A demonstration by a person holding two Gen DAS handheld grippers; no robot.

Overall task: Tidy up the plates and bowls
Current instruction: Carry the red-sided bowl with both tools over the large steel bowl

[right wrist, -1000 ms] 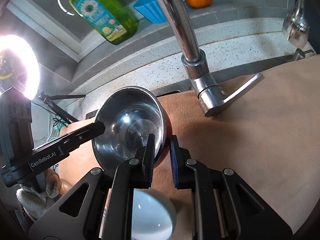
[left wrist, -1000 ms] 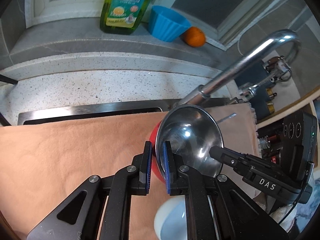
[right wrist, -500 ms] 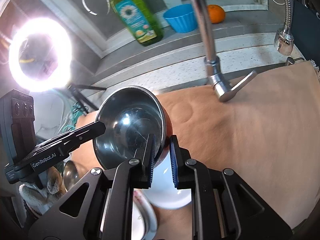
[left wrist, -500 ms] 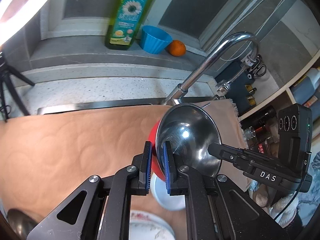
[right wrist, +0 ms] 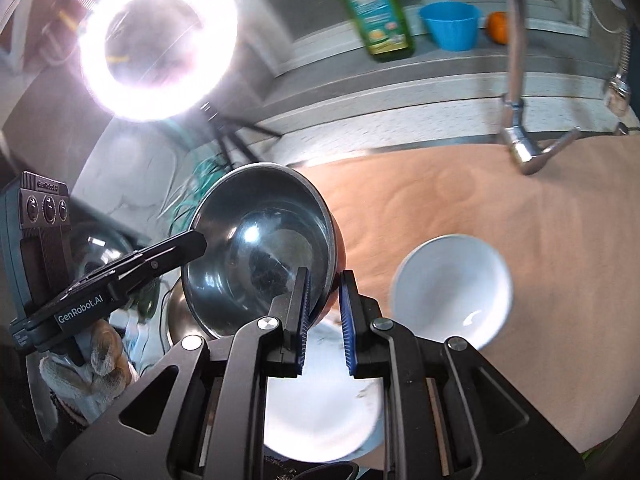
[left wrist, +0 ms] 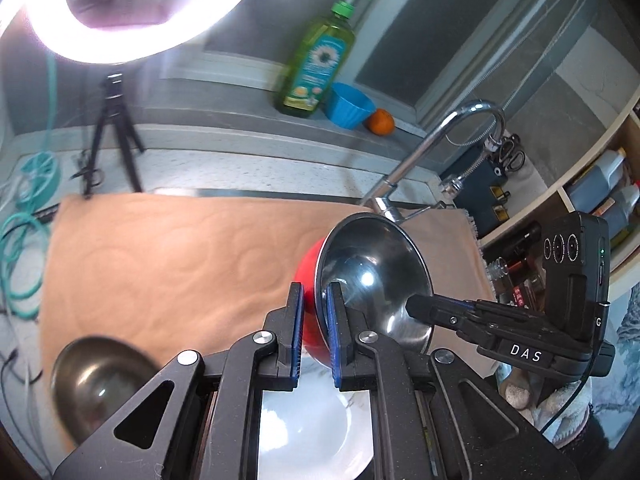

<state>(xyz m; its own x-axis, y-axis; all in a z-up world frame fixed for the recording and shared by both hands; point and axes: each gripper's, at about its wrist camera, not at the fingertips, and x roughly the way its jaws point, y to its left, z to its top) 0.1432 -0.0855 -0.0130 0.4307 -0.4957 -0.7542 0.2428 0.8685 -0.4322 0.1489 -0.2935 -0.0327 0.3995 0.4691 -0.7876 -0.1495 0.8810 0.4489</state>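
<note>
**Two-handed carry of the red bowl: slip and collision risks**

Far left, a ring light (left wrist: pixel 120 8) on a tripod (left wrist: pixel 114 136), with teal cable (left wrist: pixel 24 236) coiled beside the tan mat (left wrist: pixel 168 260). Glare washes out that side; nothing there can be judged well.

Near left on the mat: a steel bowl (left wrist: pixel 100 384), upright. If the carried bowl is meant to nest here, a tilted set-down could knock it or ring off its rim.

Centre: the red bowl (left wrist: pixel 372 280), steel inside, is in the air above the mat, tipped so its mouth faces the cameras. The left gripper (left wrist: pixel 314 328) is pinching its rim on one side, one pad on the red outside, one on the steel inside. The right gripper (right wrist: pixel 323 312) is clamped on the opposite rim the same way. Only thin rim edges are held on smooth metal; if the two hands drift apart or twist unevenly, one pad pair could slide off and the bowl would swing on the other.

Directly below: a white plate (right wrist: pixel 320 412). A drop lands on it and could chip it.

Right: a white bowl (right wrist: pixel 452 288) on the mat, near the carry path. Far right, the tap (left wrist: pixel 436 148) stands well apart.

Both views are motion-blurred, so exact clearances cannot be told.
</note>
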